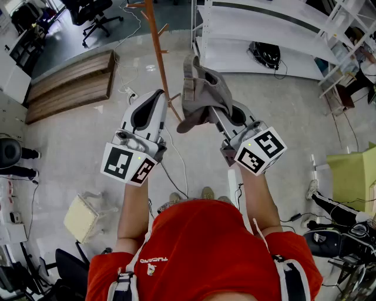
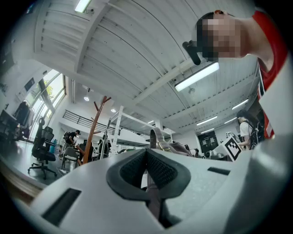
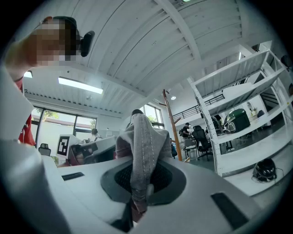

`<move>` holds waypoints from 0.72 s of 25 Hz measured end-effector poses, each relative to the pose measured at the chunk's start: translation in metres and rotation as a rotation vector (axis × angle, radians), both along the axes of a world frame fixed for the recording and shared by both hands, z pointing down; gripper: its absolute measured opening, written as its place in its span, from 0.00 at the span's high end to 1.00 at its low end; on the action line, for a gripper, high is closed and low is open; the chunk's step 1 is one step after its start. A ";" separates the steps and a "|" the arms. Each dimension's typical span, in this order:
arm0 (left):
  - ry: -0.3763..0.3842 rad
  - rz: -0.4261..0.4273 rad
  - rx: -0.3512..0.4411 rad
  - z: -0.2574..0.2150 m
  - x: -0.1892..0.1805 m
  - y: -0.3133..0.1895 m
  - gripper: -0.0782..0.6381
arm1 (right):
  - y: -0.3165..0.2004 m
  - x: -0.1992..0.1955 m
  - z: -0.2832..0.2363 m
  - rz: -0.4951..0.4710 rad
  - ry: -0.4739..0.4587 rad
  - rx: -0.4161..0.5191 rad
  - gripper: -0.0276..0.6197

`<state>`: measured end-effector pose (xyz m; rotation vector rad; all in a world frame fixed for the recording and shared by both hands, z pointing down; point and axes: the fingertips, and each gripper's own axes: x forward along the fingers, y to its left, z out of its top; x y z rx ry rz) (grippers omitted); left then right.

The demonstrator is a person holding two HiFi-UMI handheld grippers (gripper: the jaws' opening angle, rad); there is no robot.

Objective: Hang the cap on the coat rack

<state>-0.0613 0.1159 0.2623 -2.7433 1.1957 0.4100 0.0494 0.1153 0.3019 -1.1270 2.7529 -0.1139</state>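
Observation:
A grey cap [image 1: 202,94] hangs bunched from my right gripper [image 1: 216,113], which is shut on its fabric. In the right gripper view the cloth [image 3: 144,137] rises from between the closed pads of the right gripper [image 3: 141,185]. My left gripper [image 1: 154,97] is raised beside it on the left, apart from the cap, shut with nothing in it. From the left gripper [image 2: 147,157] the cap [image 2: 167,145] shows just beyond. The wooden coat rack [image 1: 157,47] stands ahead between the two grippers; its pole also shows as the coat rack [image 2: 94,132] and the coat rack [image 3: 170,128].
White shelving [image 1: 264,23] stands at the right rear with a dark helmet [image 1: 267,54] on a low shelf. A wooden platform [image 1: 70,82] lies at the left, an office chair [image 1: 94,14] behind it. Cables run over the floor [image 1: 76,147]. A green seat [image 1: 352,176] is at the right.

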 end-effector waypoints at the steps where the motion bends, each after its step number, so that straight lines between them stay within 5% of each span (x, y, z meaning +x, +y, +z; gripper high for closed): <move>1: 0.000 -0.001 0.001 0.000 0.000 0.000 0.88 | 0.000 0.000 0.000 0.000 -0.002 -0.003 0.91; 10: 0.006 0.004 -0.004 0.003 -0.008 0.002 0.88 | 0.000 -0.005 -0.002 0.004 0.002 -0.006 0.91; 18: 0.019 0.002 -0.004 0.007 -0.061 0.001 0.88 | -0.008 -0.047 -0.005 0.020 0.026 -0.002 0.91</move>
